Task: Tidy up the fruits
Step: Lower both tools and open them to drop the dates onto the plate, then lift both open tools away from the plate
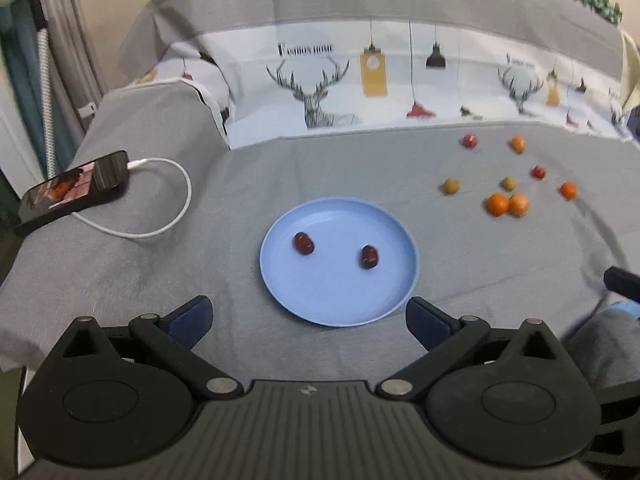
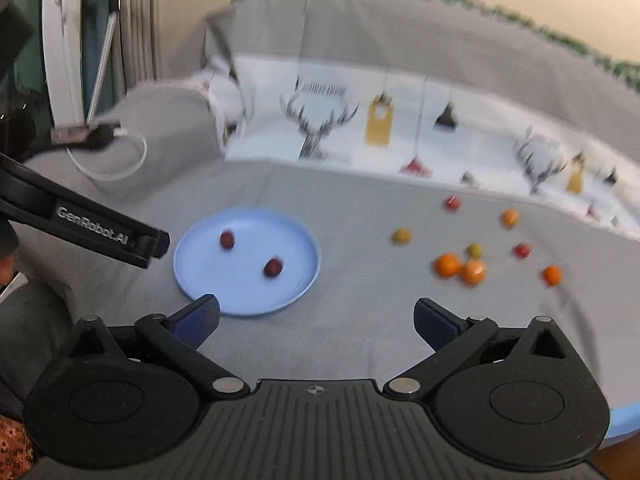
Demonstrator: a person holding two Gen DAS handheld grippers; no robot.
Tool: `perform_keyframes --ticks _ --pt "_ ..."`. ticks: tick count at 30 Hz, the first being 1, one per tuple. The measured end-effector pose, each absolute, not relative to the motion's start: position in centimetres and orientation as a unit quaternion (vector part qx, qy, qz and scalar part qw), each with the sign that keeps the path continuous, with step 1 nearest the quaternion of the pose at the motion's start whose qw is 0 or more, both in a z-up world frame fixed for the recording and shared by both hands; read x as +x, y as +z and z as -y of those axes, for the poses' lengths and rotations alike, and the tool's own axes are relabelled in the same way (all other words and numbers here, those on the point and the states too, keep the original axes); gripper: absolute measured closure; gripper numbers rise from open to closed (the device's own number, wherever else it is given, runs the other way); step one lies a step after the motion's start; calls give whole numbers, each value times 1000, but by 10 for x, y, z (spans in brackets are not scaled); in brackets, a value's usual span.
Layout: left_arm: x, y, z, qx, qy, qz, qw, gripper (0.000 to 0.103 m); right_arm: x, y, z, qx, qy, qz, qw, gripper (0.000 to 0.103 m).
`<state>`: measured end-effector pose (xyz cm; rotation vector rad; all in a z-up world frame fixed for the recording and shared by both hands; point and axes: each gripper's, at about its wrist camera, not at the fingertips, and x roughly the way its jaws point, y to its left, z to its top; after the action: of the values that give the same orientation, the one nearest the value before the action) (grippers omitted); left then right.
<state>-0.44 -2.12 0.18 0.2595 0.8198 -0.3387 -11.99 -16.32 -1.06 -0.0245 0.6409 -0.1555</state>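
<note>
Near the bed's (image 1: 168,264) front edge, both grippers, left gripper (image 1: 308,320) and right gripper (image 2: 316,320), hover with fingers spread, empty; two dark red fruits (image 1: 304,243) sit on the blue plate (image 1: 340,304).

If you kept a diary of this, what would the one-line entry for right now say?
left gripper: open, holding nothing | right gripper: open, holding nothing | blue plate: two dark red fruits | loose fruits: on the grey cloth, right of plate

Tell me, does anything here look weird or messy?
A little messy. Only two dark red fruits lie on the blue plate; the orange, red and yellow-green ones are scattered on the grey cloth to its right. A phone with a charging cable sits nearby.
</note>
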Motion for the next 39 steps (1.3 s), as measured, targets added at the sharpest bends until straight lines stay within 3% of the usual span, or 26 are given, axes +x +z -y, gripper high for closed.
perform_keyframes --ticks 19,39 --pt "-76 31 33 165 -196 -355 899 0 -187 9 166 -1 -102 -264 959 1" --pt "-55 12 31 175 -177 -389 887 0 -172 -1 161 4 -73 -273 959 1"
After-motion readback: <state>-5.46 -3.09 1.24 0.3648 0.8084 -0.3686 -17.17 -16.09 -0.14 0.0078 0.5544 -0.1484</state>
